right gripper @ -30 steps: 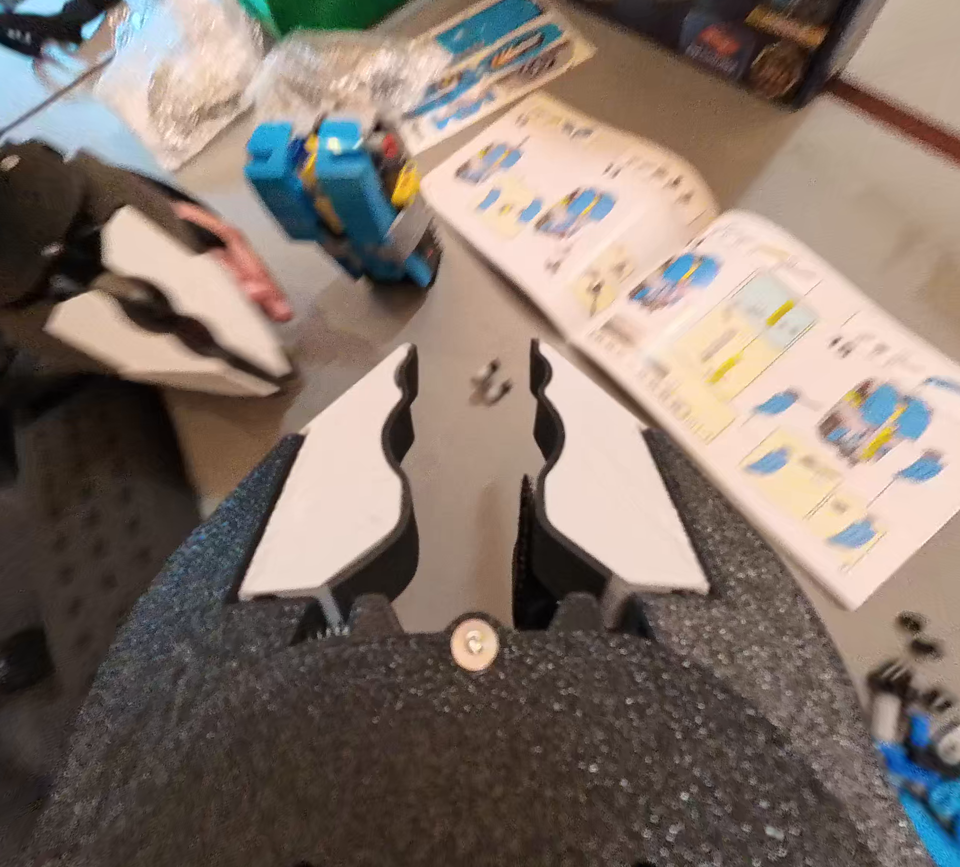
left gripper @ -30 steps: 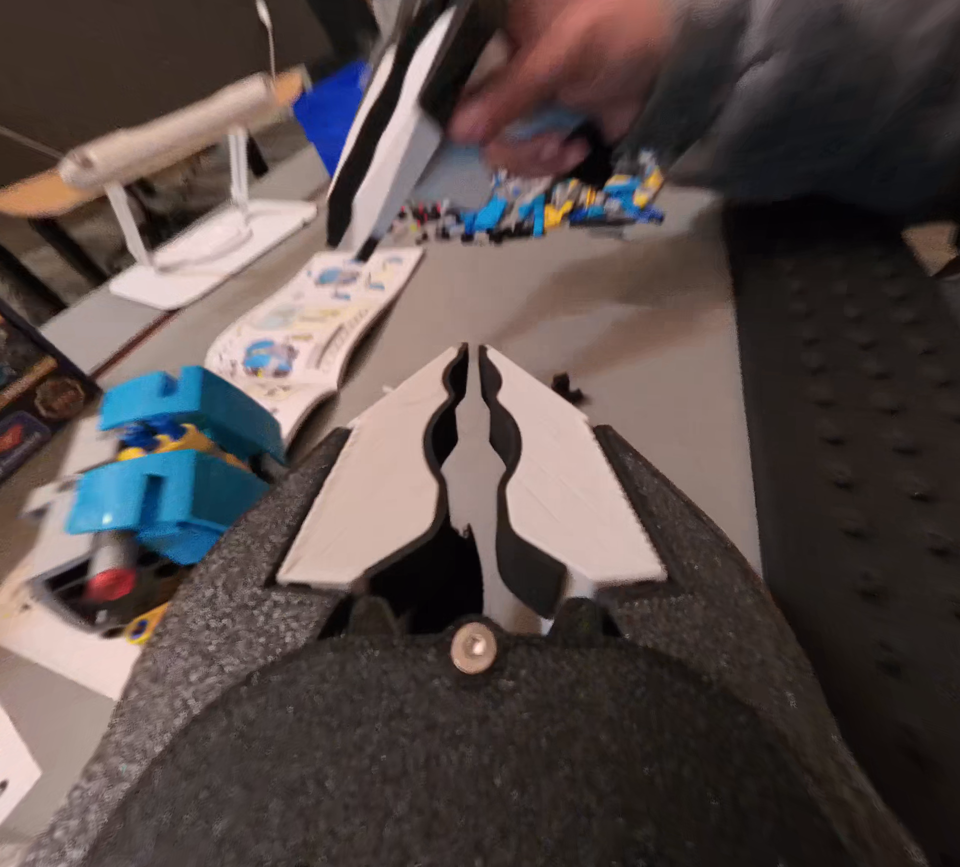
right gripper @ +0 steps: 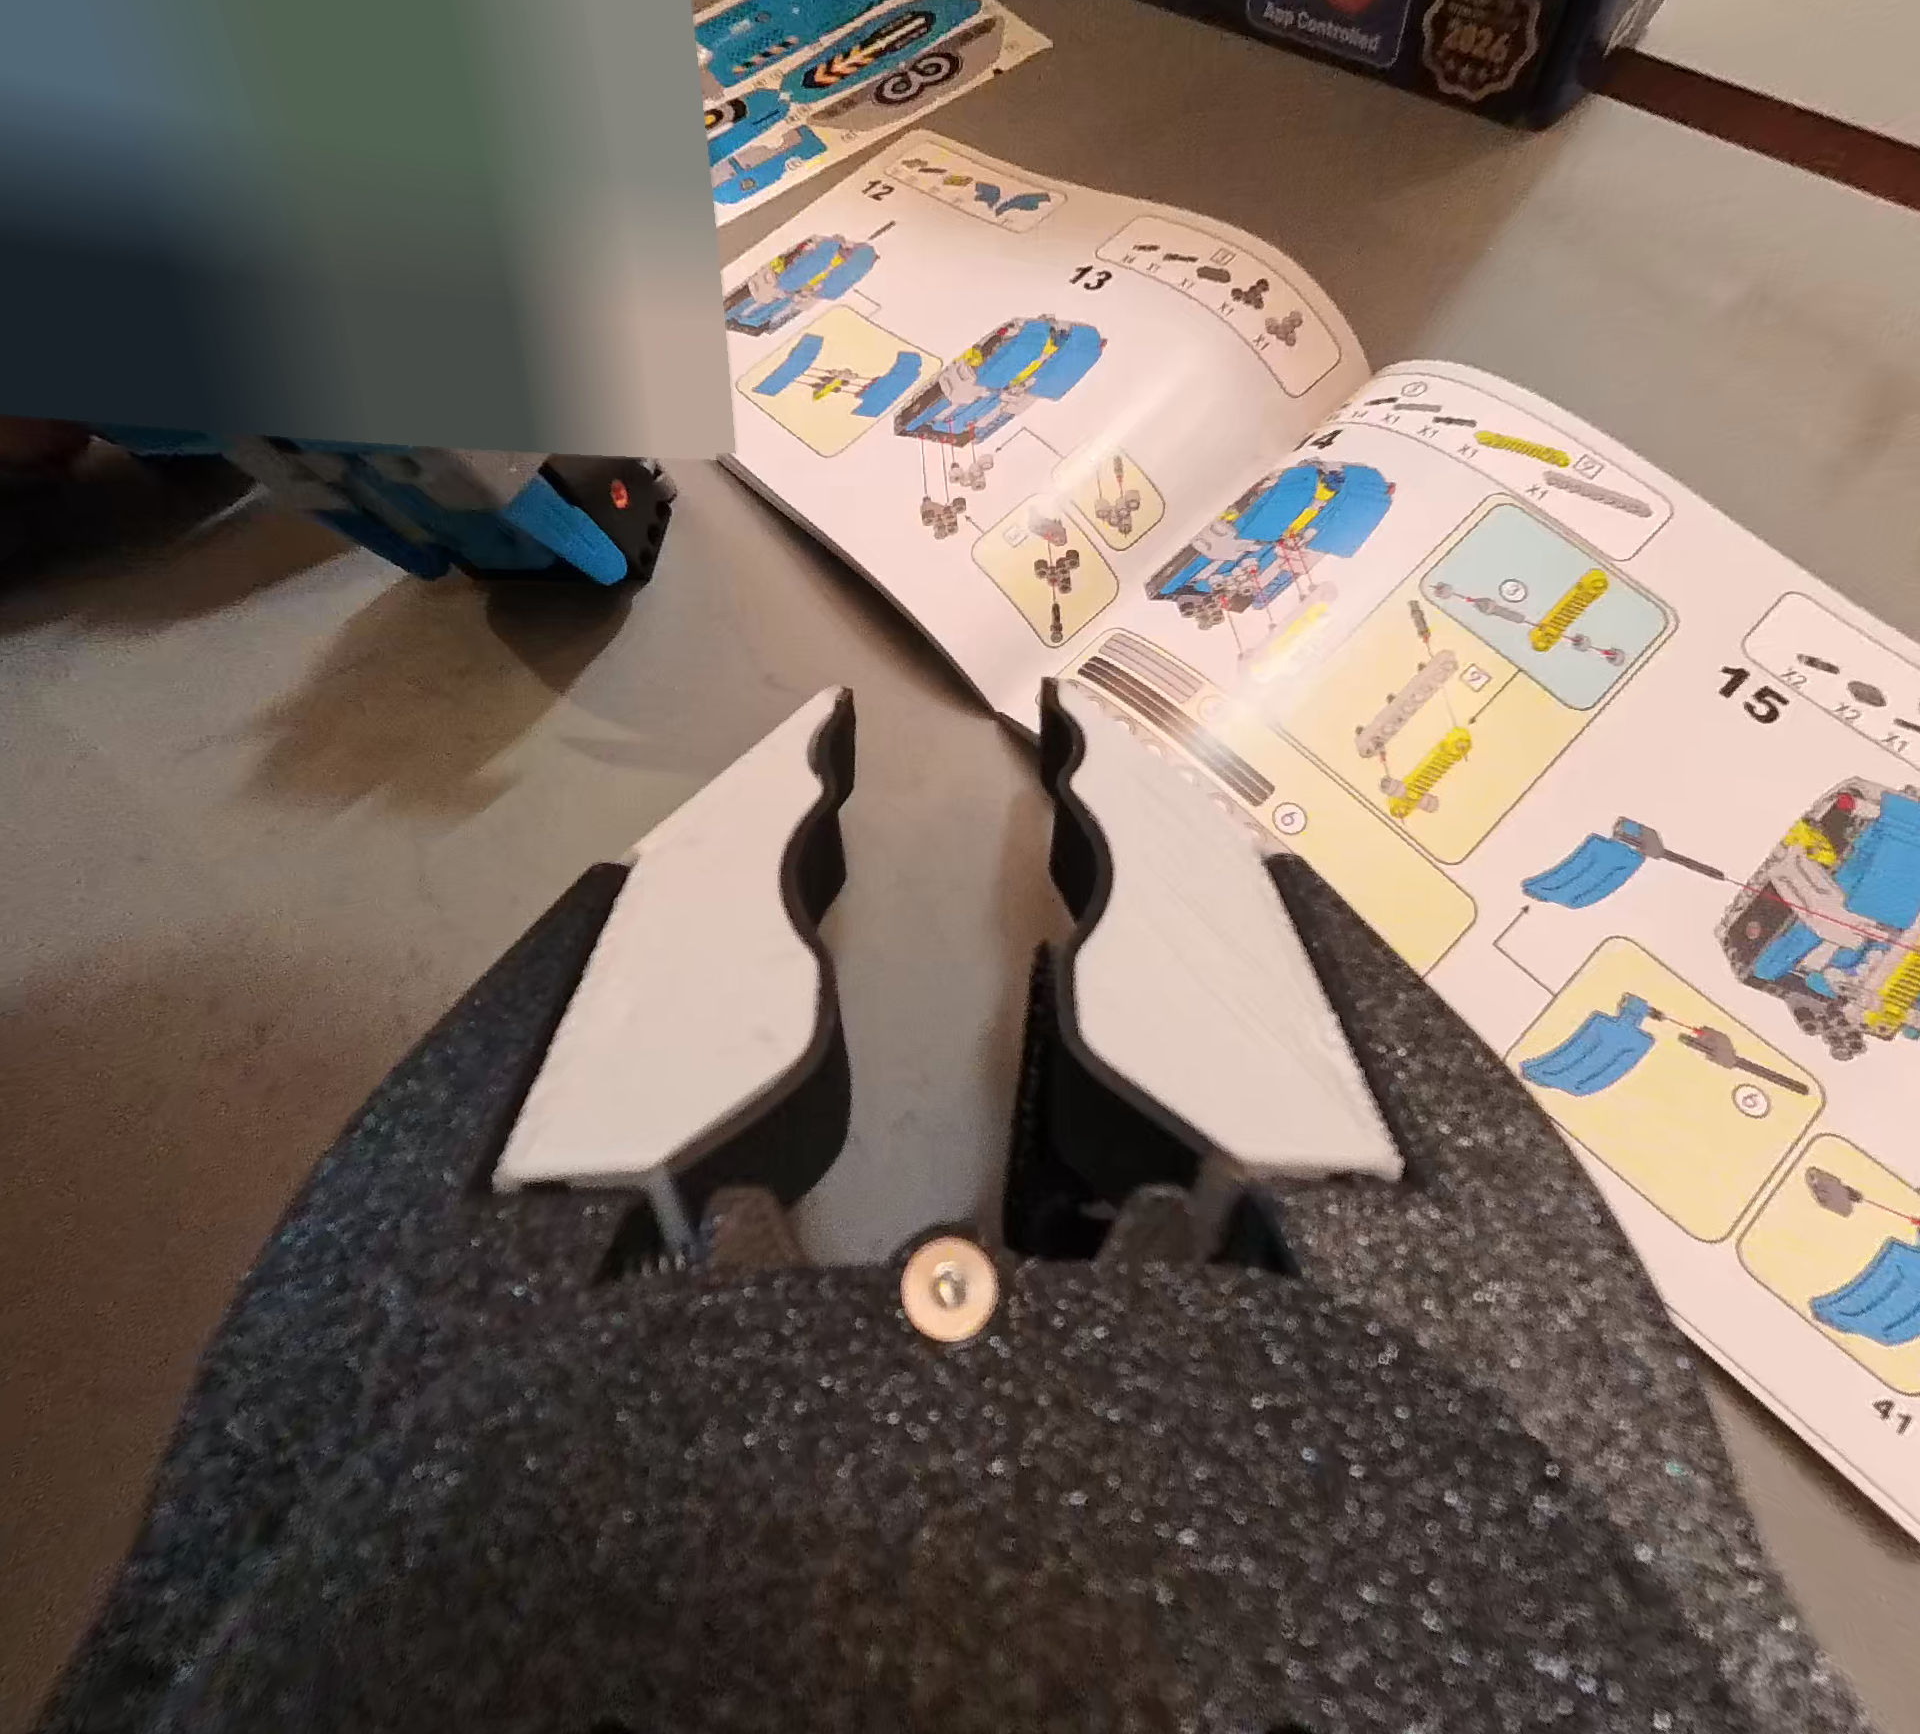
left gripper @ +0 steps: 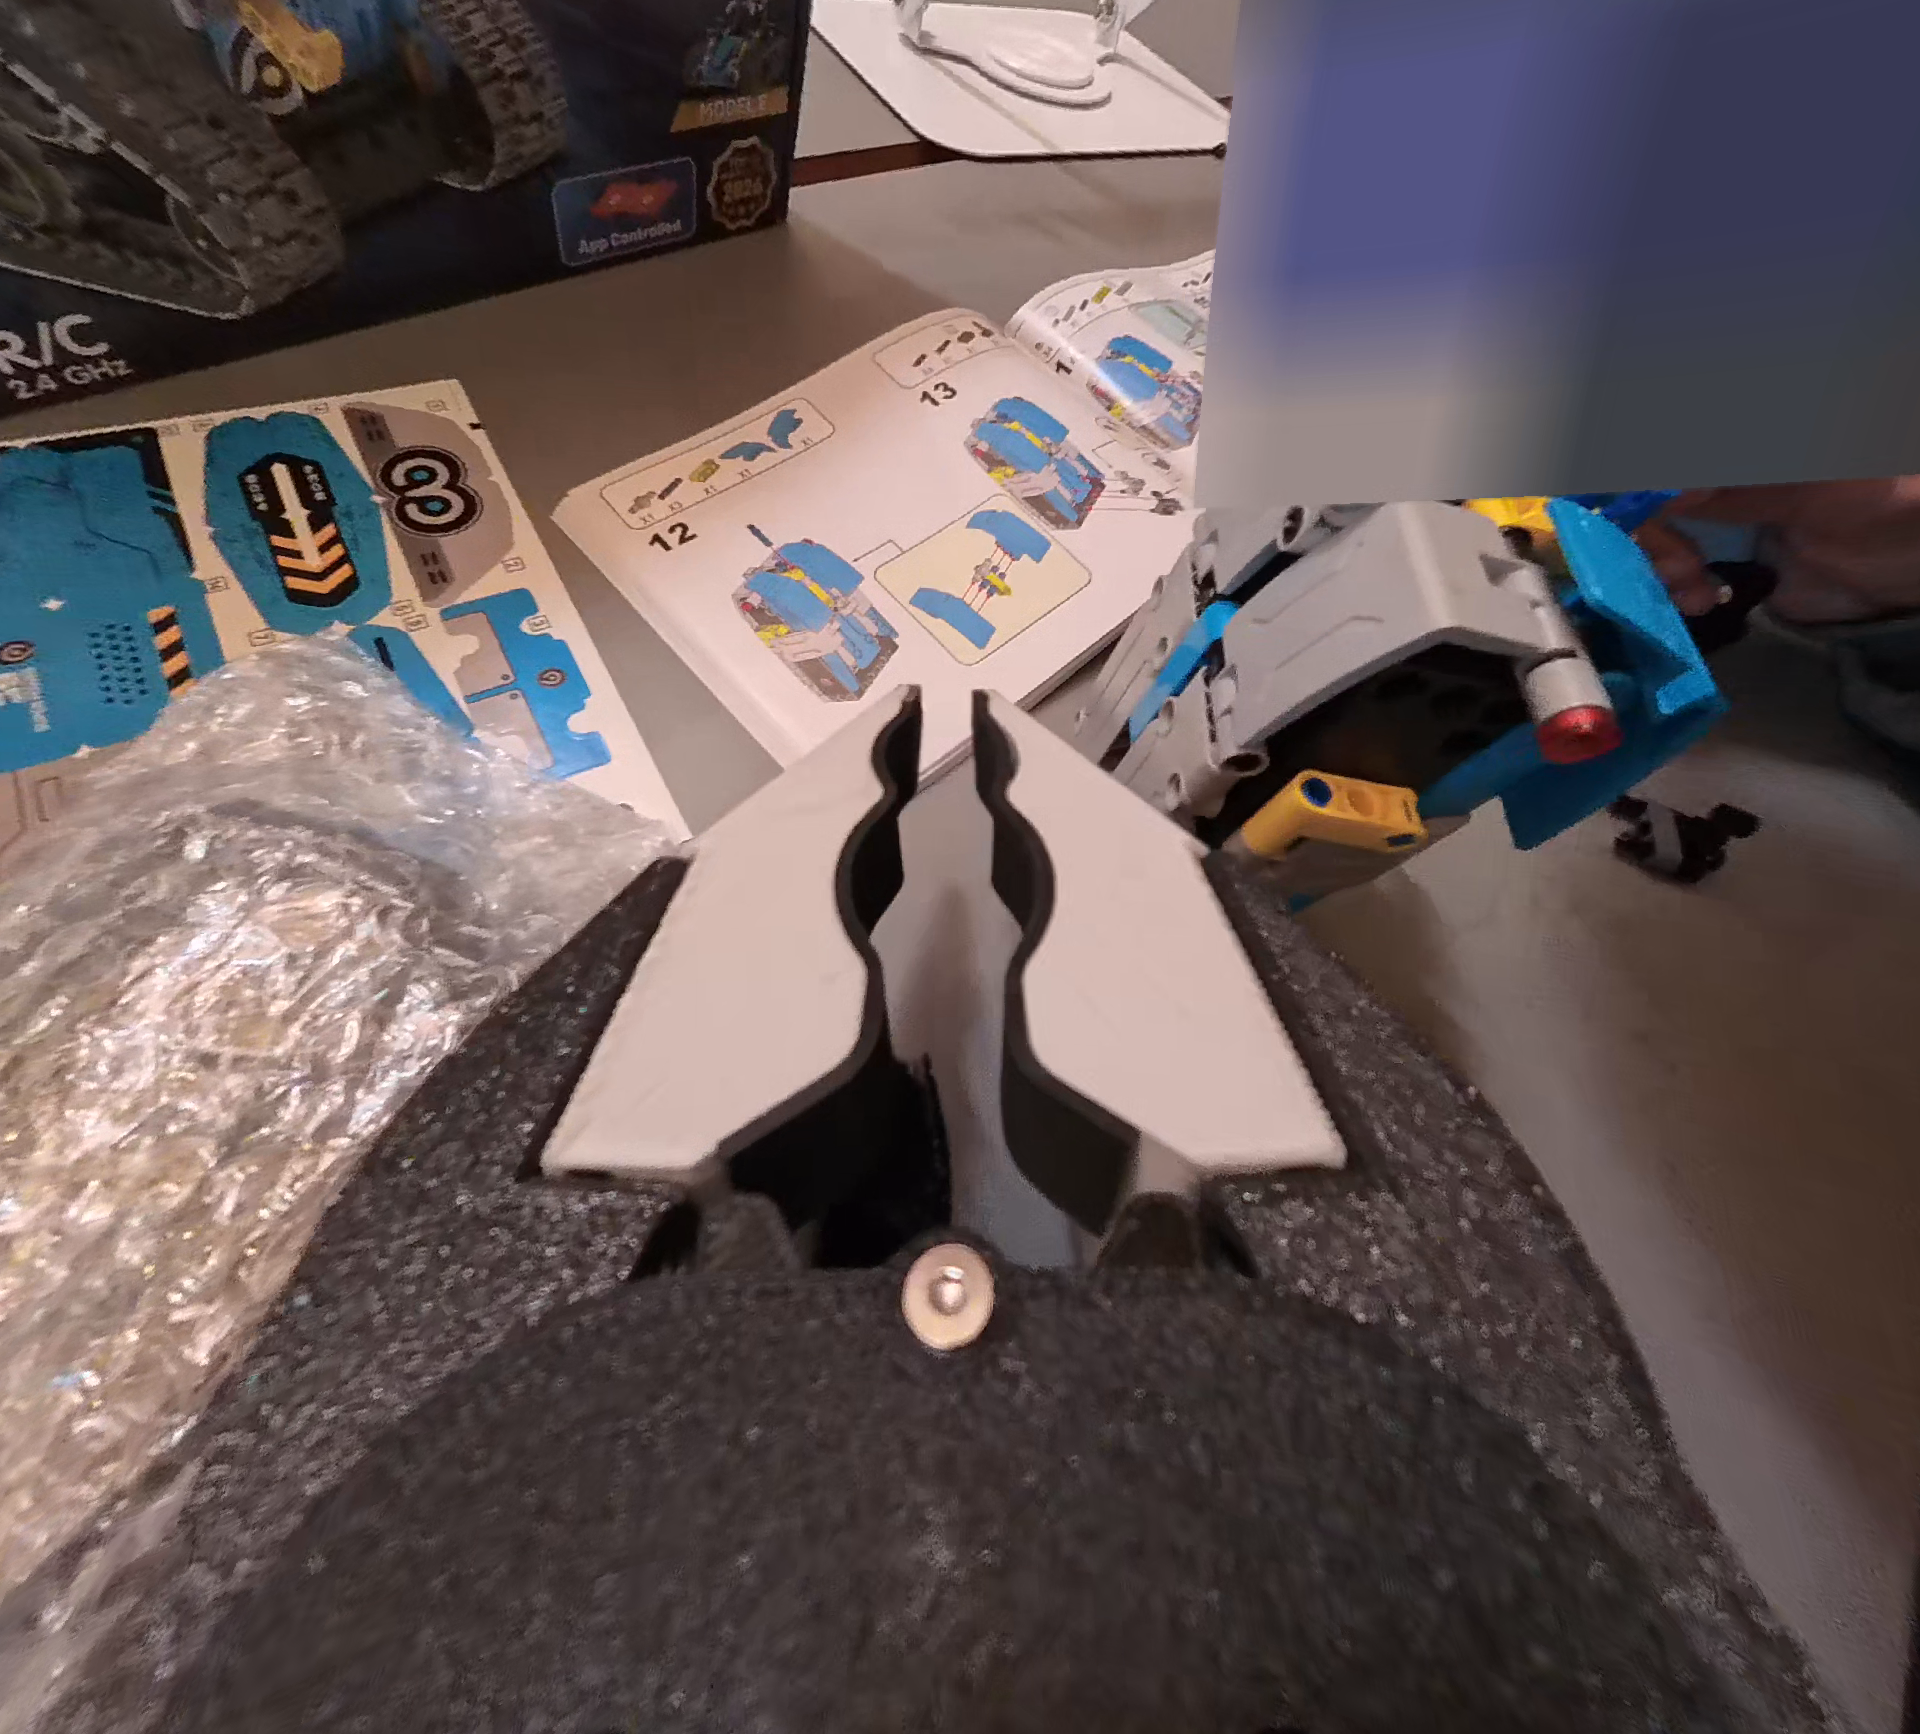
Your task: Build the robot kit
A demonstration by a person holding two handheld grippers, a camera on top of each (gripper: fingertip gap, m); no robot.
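Left wrist view, my gripper: my left gripper sits at frame centre over the grey table, fingers drawn to a narrow slit, nothing between them.
Left wrist view, nearest things: the tips point at the near edge of the open instruction booklet; a blue-and-grey brick model stands tilted just right of them, and crumpled bubble wrap fills the lower left.
Left wrist view, background: a sticker sheet lies at left, a dark toy box upper left, a white stand at top centre.
Right wrist view, my gripper: my right gripper hangs empty with fingers set wide over bare table.
Right wrist view, surroundings: the booklet spreads across the right half, its edge just beside my right fingertip; the model shows at middle left, the box at the top.
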